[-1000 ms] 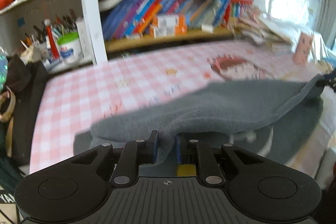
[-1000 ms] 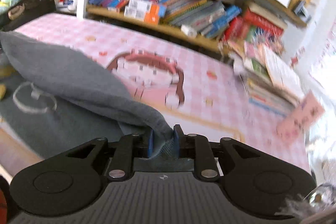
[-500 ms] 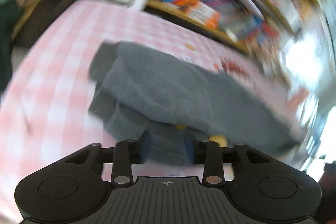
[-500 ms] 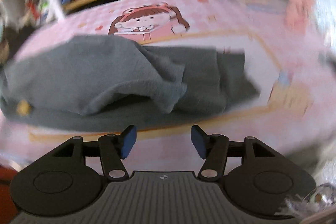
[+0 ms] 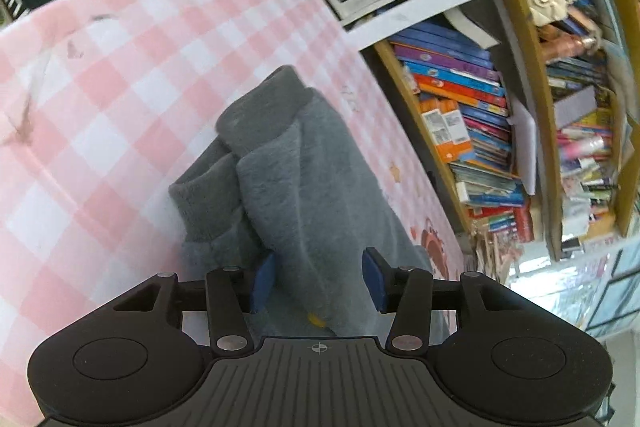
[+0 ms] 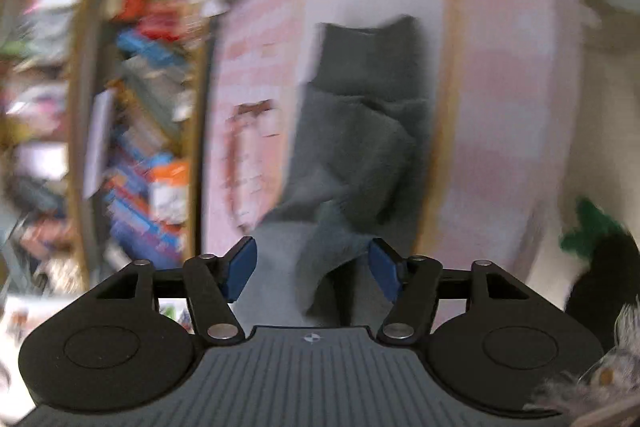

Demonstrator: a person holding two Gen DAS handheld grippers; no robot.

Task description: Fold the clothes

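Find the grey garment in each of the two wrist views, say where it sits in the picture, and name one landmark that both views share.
Left wrist view: the grey garment lies bunched on the pink checked cloth, centre, running down between the open gripper fingers.
Right wrist view: the garment is centre, blurred, reaching down to the gripper.
Shared landmark: the bookshelf, right in the left view, left in the right view.

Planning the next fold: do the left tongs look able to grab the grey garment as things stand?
Probably yes: the left tongs have just been opening, and the grey garment lies between the pads, unpinched, with nothing in the way.
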